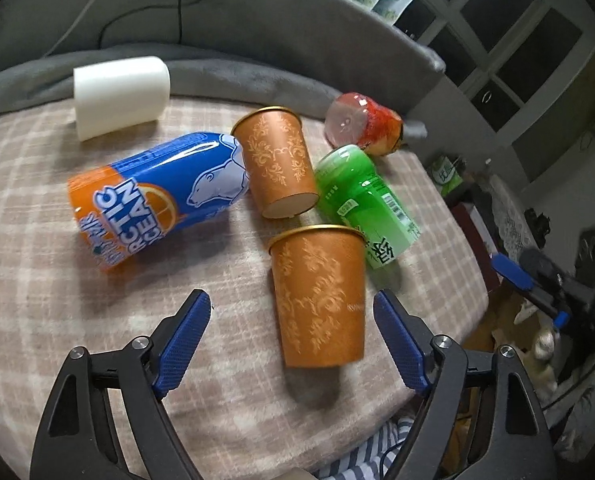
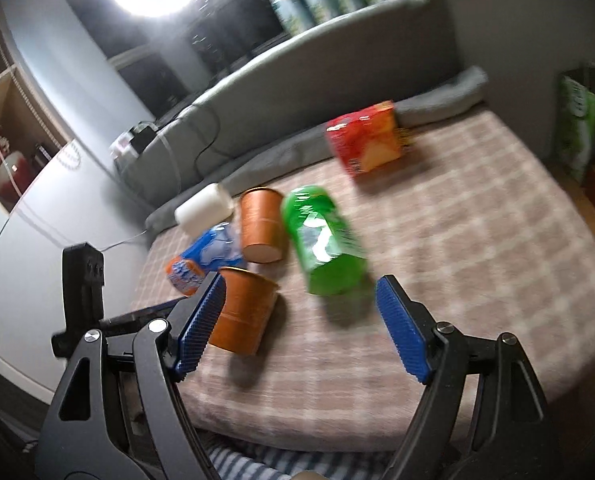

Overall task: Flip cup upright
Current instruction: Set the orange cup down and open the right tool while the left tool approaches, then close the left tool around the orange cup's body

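Note:
Two orange patterned paper cups are on the checked bed cover. The near cup stands upright with its rim up, just beyond my open left gripper; it also shows in the right wrist view. The far cup lies on its side with its base toward me, also in the right wrist view. My right gripper is open and empty, its left finger in front of the near cup.
A blue and orange Arctic Ocean can lies left of the cups. A green can lies right of them. A red snack pack and a white cup lie farther back. The bed edge drops off at right.

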